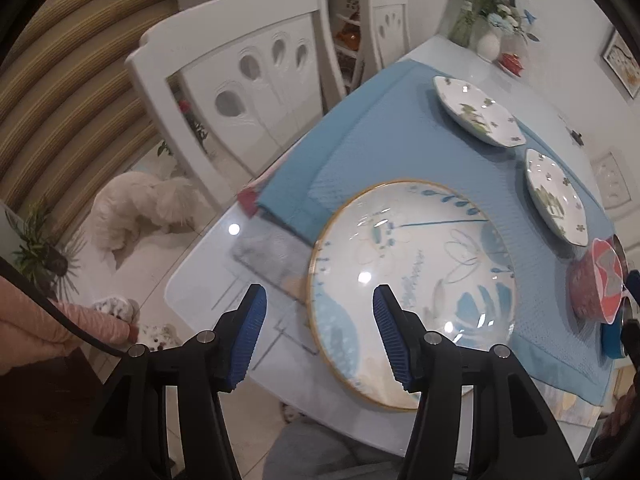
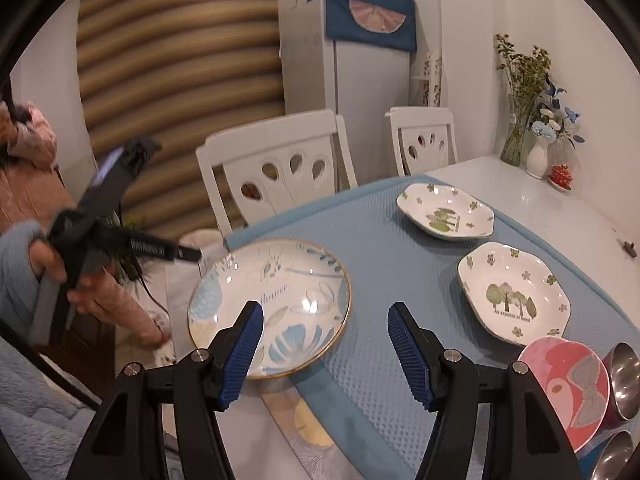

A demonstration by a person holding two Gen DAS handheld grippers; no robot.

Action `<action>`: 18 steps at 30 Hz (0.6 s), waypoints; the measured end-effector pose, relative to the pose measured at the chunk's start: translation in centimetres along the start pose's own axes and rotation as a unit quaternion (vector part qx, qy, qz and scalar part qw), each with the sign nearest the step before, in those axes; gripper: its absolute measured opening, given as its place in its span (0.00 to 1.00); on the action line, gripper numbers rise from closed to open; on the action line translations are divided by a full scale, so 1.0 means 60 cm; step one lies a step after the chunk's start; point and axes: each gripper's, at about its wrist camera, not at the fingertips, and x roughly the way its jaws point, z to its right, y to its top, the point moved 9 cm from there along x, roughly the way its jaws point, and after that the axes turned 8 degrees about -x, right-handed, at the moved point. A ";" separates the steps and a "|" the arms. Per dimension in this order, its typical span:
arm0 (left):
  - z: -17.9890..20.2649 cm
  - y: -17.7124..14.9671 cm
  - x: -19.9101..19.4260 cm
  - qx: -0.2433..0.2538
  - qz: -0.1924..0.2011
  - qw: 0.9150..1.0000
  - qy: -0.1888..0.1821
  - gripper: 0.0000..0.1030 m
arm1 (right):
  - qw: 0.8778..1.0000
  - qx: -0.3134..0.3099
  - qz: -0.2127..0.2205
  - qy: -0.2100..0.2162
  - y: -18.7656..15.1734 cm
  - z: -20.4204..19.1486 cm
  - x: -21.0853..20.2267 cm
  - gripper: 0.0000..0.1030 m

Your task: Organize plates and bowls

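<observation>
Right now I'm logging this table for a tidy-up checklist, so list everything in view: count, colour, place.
Large round ceramic plate: one, white with blue flowers and gold rim, near edge of the mat.
Octagonal ceramic dishes: two, white with green trees, far one, nearer one.
Pink plastic bowl: one, tilted, right edge.
Steel bowls: two partly seen, right edge.
Blue textured cloth mat: one, on the white table.
White wooden chairs: two, behind the table.
Vases with flowers: table's far corner.
White dog: one, on the floor.
Left gripper: open, holding nothing.
Right gripper: open, holding nothing.
</observation>
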 end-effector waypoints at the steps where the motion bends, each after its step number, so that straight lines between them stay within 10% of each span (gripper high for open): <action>1: 0.011 0.003 -0.005 0.005 0.003 1.000 -0.003 0.52 | 1.000 0.005 0.004 -0.002 0.001 0.008 -0.006 0.61; 9: 0.077 0.013 -0.020 0.089 0.025 0.995 -0.036 0.55 | 0.998 0.029 -0.024 -0.060 -0.013 0.092 0.000 0.61; 18: 0.061 0.092 0.026 0.010 0.008 0.996 -0.085 0.55 | 0.982 0.128 -0.003 -0.137 -0.025 0.115 -0.027 0.70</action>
